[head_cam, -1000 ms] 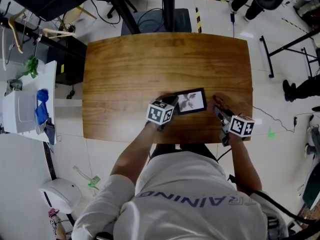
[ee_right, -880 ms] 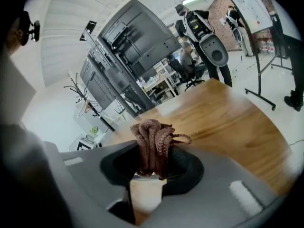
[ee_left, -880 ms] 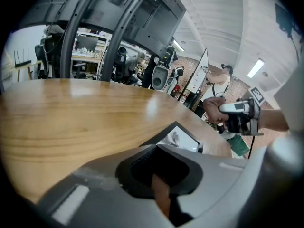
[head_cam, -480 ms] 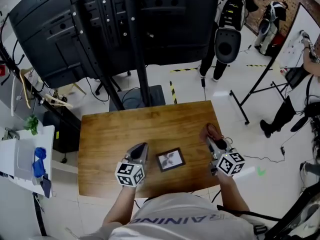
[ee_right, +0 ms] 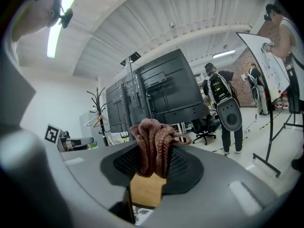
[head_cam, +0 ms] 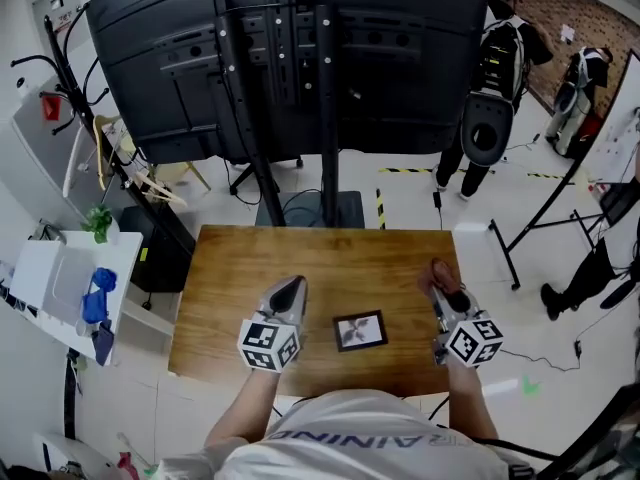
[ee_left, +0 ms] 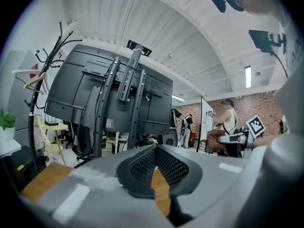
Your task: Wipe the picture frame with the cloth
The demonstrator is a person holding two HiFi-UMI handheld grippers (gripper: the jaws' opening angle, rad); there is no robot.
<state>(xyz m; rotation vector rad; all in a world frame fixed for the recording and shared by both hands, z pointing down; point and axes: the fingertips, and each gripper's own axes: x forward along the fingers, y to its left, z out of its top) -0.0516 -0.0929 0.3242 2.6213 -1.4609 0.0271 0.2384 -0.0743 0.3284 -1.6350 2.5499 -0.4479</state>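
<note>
Holds a bunched reddish-brown cloth [ee_right: 153,144] clamped between the jaws of the right gripper [head_cam: 443,290], at lower right of the head view, above the wooden table [head_cam: 330,253] and apart from the picture frame [head_cam: 360,330], which lies flat at lower centre. Shows the left gripper [head_cam: 292,286] just left of the frame, jaws pressed together on nothing. Shows, at the far left edge, a white tray [head_cam: 45,273] with a blue object [head_cam: 95,296] at its right side; cannot tell whether inside.
</note>
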